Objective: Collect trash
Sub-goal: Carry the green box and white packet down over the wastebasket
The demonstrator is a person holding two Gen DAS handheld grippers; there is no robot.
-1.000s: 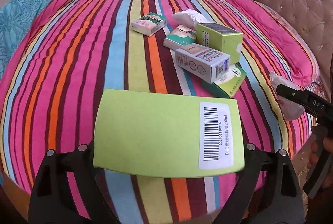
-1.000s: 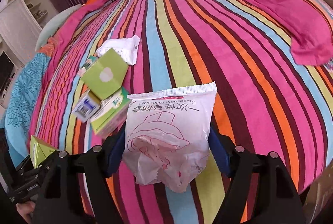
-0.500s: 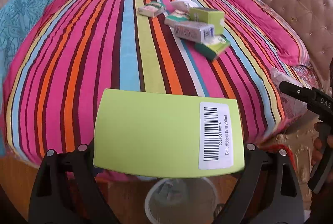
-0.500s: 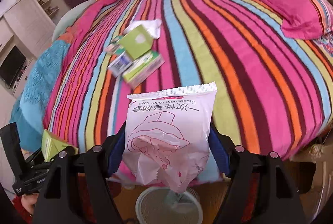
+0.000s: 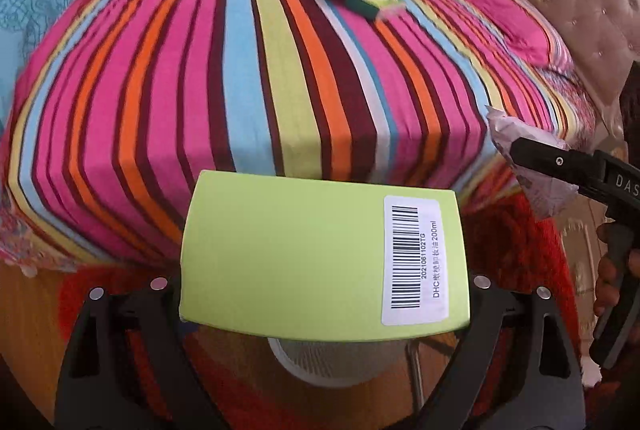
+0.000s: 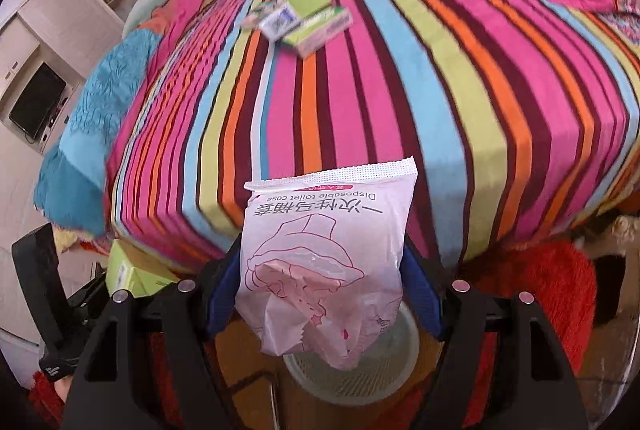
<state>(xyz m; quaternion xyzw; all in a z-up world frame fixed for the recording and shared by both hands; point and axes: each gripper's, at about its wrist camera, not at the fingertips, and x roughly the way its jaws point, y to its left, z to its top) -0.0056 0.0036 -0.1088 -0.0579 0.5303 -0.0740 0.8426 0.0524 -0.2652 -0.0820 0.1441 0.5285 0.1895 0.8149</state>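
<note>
Below both loads, seemingly empty wastebasket [image 6: 392, 370]

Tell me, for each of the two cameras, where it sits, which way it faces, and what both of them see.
Left wrist: sits on the left gripper, faces down past the held green box toward the striped bed; the right gripper and a hand show at right.
Right wrist: sits on the right gripper, faces down past the held white packet toward the bed; the left gripper shows at lower left.
Shared: bed, box pile, white basket.
</note>
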